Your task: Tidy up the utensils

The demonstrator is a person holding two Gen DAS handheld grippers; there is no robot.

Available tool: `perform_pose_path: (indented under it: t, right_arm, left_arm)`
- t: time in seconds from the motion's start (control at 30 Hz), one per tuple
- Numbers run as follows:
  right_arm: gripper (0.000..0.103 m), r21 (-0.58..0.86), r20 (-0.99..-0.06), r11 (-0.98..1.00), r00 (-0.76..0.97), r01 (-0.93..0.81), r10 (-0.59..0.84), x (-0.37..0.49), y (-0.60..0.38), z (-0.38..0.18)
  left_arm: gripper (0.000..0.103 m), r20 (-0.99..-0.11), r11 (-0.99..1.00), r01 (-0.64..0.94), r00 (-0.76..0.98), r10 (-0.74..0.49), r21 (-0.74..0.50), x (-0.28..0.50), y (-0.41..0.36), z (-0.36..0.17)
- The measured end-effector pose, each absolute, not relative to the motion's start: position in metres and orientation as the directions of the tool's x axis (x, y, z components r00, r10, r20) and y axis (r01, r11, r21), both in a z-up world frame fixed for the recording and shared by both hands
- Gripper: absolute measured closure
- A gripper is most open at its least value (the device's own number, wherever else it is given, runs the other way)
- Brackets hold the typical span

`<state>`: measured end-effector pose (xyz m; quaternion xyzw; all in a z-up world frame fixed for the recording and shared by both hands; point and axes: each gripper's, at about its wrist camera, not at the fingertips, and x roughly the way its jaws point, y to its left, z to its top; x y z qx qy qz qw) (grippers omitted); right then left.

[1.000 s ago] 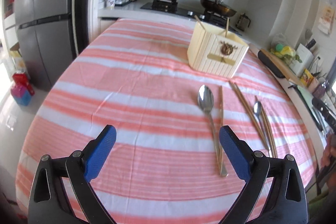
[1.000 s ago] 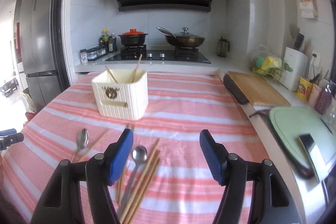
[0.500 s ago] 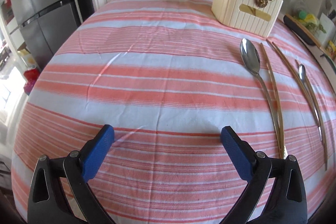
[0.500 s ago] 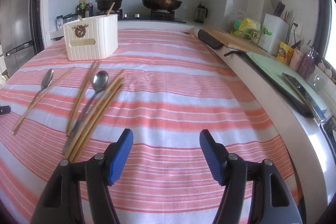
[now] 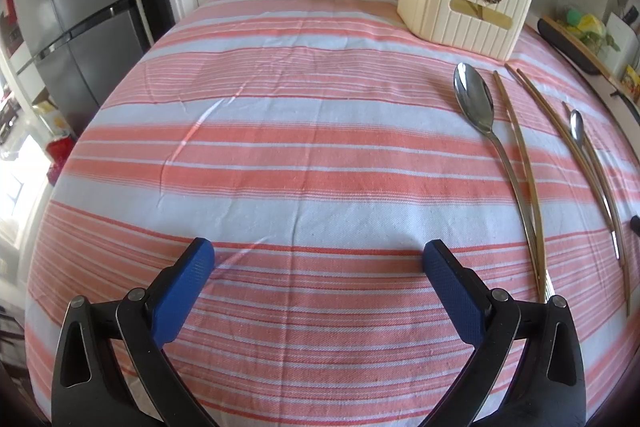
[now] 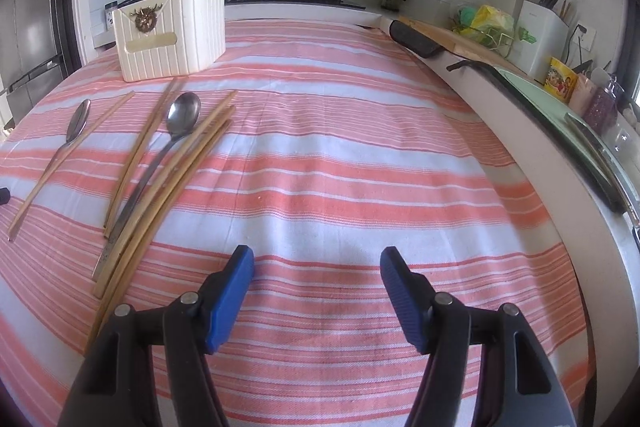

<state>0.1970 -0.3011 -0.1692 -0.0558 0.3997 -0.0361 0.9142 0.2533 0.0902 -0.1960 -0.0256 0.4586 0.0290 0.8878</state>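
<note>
1. Well, both grippers hang low over the striped tablecloth [image 5: 280,163] at the near edge of the table, each with its blue pads spread wide and nothing between them: the left gripper [image 5: 318,269] over bare cloth, the right gripper [image 6: 317,267] likewise.
2. Utensils lie loose on the cloth between the near edge and the cream utensil holder [image 6: 170,33], which stands toward the far edge, by the stove side.
3. From the left wrist view, a large spoon [image 5: 476,107] lies bowl-up just right of that gripper, with one chopstick [image 5: 520,163] alongside it, touching near the handle end.
4. Farther right sit a smaller spoon [image 5: 578,125] and more chopsticks [image 5: 560,127] (they overlap, so the count is hard to tell there).
5. From the right wrist view, that bundle of chopsticks [image 6: 176,179] and the spoon lie just left of the right gripper, tips pointing toward the holder.
6. A couple of sticks already stand inside the holder.
</note>
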Motion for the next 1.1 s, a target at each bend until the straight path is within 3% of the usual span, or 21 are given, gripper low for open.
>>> perform_pose_path:
  t: [1.1]
  right_arm:
    - [0.036,-0.167,-0.712,0.983,0.681,0.071,-0.170,0.1976,-0.3000,-0.1678]
  left_arm:
    - [0.000,-0.816,0.997,-0.076,0.577,0.029,-0.018,0.2536,0.0900,-0.1958]
